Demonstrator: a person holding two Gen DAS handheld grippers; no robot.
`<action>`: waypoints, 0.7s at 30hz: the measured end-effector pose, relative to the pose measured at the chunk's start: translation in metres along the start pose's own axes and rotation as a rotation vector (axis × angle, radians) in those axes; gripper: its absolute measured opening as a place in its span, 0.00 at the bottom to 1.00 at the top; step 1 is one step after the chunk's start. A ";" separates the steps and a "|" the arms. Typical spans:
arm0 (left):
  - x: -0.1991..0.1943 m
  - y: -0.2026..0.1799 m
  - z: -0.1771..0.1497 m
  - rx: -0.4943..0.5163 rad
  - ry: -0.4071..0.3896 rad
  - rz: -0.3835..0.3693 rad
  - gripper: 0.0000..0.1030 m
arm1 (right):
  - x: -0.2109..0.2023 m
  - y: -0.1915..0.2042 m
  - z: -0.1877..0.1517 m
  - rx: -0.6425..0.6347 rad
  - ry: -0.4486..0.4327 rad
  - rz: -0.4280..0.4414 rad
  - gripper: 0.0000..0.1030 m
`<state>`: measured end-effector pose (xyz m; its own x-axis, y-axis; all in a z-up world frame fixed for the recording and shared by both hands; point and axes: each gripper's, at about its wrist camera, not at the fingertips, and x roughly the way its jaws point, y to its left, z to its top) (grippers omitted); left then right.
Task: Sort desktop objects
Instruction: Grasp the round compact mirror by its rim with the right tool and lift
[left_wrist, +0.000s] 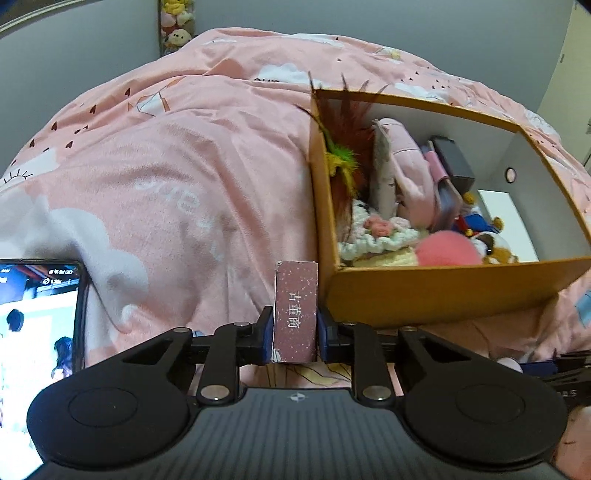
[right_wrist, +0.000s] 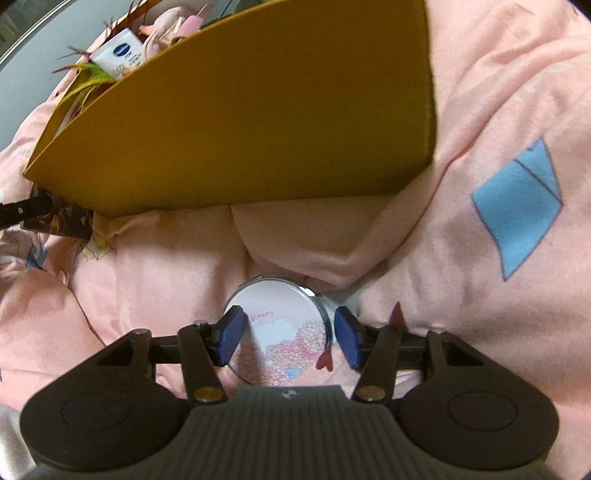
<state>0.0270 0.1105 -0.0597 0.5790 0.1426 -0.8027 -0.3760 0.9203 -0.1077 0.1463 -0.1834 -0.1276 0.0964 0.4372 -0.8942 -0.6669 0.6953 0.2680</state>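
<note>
Nearby, yellow box (right_wrist: 236, 110), pink duvet (left_wrist: 166, 166), phone (left_wrist: 37, 332)

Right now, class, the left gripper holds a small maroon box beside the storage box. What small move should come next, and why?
Probably lift the left gripper and carry it right, over the orange storage box. The maroon box is clamped between its pads, just outside the near left corner, and the wall rises beside it. The white floor at the storage box's right looks bare.

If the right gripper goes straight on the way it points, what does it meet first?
The right gripper is open, its pads either side of the round compact on the quilt. Going on, it probably meets the raised quilt fold, then the box wall; depth is unclear.
</note>
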 end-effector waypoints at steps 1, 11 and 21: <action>-0.003 0.000 0.000 -0.008 0.011 -0.018 0.25 | 0.001 0.002 0.000 -0.011 0.006 0.006 0.58; -0.031 -0.013 -0.003 0.001 0.067 -0.137 0.25 | -0.017 0.006 -0.003 0.016 -0.024 0.054 0.25; -0.028 -0.058 -0.017 0.120 0.098 -0.208 0.25 | -0.016 0.024 -0.004 -0.016 0.008 0.156 0.17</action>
<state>0.0202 0.0463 -0.0408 0.5599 -0.0852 -0.8242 -0.1639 0.9637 -0.2109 0.1256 -0.1757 -0.1086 -0.0151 0.5349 -0.8448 -0.6852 0.6098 0.3983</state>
